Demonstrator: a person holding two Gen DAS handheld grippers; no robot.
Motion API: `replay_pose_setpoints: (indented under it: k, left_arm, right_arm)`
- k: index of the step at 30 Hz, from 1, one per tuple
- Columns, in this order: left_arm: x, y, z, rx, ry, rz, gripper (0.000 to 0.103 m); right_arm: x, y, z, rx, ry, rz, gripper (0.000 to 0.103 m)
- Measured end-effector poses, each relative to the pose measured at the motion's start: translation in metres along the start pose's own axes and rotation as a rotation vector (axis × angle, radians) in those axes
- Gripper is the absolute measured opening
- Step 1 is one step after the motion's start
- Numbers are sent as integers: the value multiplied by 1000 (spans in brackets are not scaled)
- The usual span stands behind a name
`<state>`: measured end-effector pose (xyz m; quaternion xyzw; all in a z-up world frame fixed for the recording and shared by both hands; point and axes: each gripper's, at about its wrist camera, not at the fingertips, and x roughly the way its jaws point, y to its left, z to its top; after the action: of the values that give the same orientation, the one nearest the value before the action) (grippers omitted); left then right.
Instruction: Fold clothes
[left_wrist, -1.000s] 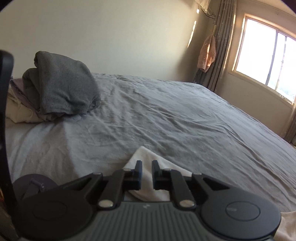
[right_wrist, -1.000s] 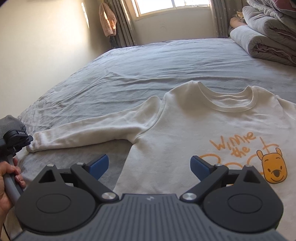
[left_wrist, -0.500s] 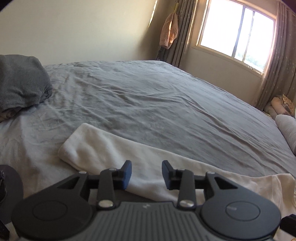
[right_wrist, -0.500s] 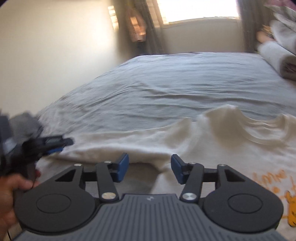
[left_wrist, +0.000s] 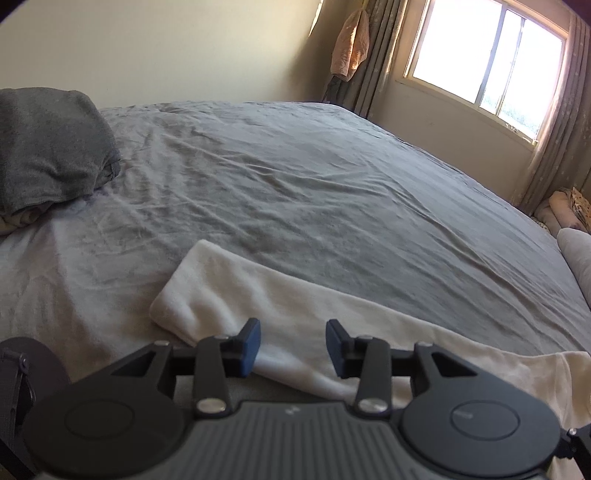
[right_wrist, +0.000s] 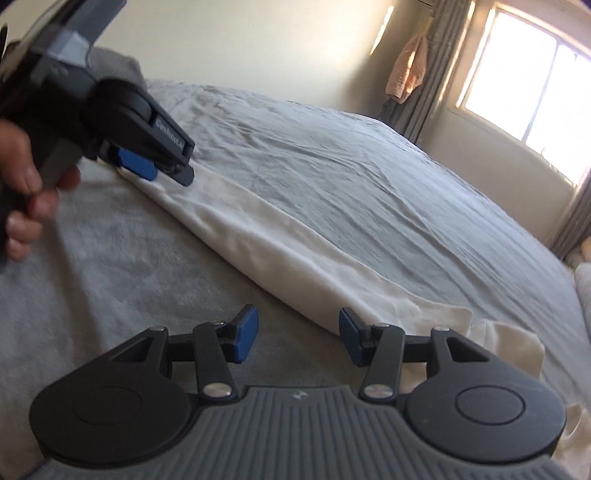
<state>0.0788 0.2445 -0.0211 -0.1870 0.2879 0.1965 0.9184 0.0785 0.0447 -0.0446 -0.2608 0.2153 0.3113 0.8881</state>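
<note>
A cream sweatshirt lies on the grey bed, with its long sleeve (left_wrist: 229, 291) stretched flat toward the left. My left gripper (left_wrist: 293, 347) hovers over that sleeve close to the cuff. Its jaws are opening, and the fabric lies under the gap with neither pad pressing on it. In the right wrist view a hand (right_wrist: 33, 192) holds the left gripper (right_wrist: 173, 168) at the cuff end of the sleeve (right_wrist: 280, 243). My right gripper (right_wrist: 299, 336) stands half open near the sleeve's armpit end. Its right finger is beside the sleeve's near edge, and only sheet shows between the jaws.
A folded dark grey garment (left_wrist: 48, 147) tops a pile at the bed's far left. The grey bed sheet (left_wrist: 332, 184) spreads wide beyond the sleeve. A window (left_wrist: 487, 62) with curtains, a hanging orange cloth (left_wrist: 351, 44) and rolled bedding (left_wrist: 576, 254) lie to the right.
The left gripper's jaws have widened and its view swung right from the pile onto the sleeve. The right gripper's jaws narrowed, and it rolled and moved left from the sweatshirt's front to the sleeve.
</note>
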Motion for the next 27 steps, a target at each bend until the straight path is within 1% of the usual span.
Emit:
replay_pose_setpoints:
  k: [2, 4, 5, 6, 7, 10, 12, 13, 14, 16, 19, 20, 22, 23, 24, 25, 27]
  left_arm:
    - [-1, 2, 1, -12, 1, 15, 44]
    - [-3, 5, 2, -28, 0, 27, 47]
    - [-3, 6, 2, -35, -1, 32, 48]
    - [-4, 7, 3, -40, -2, 37, 50]
    - [-4, 8, 3, -46, -4, 42, 51]
    - [-5, 12, 5, -66, -6, 51, 53]
    - [-5, 16, 7, -82, -7, 55, 53]
    - [-6, 17, 7, -90, -8, 65, 58]
    - [-6, 19, 7, -96, -10, 79, 60]
    - [-5, 21, 7, -101, -11, 80, 60]
    - [-4, 21, 7, -95, -10, 82, 61]
    - [-4, 20, 7, -93, -10, 84, 62]
    - [-3, 18, 7, -91, -11, 90, 63]
    - [-3, 18, 6, -91, -11, 91, 64]
    - [-3, 17, 6, -90, -12, 92, 65]
    - [-3, 16, 6, -88, -13, 93, 66]
    - [-4, 14, 6, -80, -19, 92, 66]
  right_arm:
    - [6, 2, 2, -35, -1, -4, 53]
    - [11, 7, 6, -77, -7, -10, 48]
    - [14, 9, 8, -99, -4, -9, 36]
    - [16, 10, 10, -116, 10, -5, 8]
    - [18, 9, 12, -115, 18, 3, 1]
    - [14, -7, 19, -3, 13, 51, 1]
    - [9, -24, 22, 116, -2, 95, 1]
    - [6, -32, 22, 168, -7, 118, 1]
    - [5, -37, 21, 199, -7, 139, 1]
    - [2, -41, 20, 221, -2, 175, 1]
    - [-4, -36, 19, 196, 12, 248, 1]
    - [-6, -33, 18, 176, 20, 257, 1]
    - [-9, -19, 18, 116, 36, 239, 1]
    - [-9, -14, 18, 86, 32, 210, 4]
    - [-9, -10, 19, 60, 26, 181, 13]
    - [-9, -7, 19, 42, 13, 155, 16]
    - [-8, -8, 20, 47, -11, 124, 33]
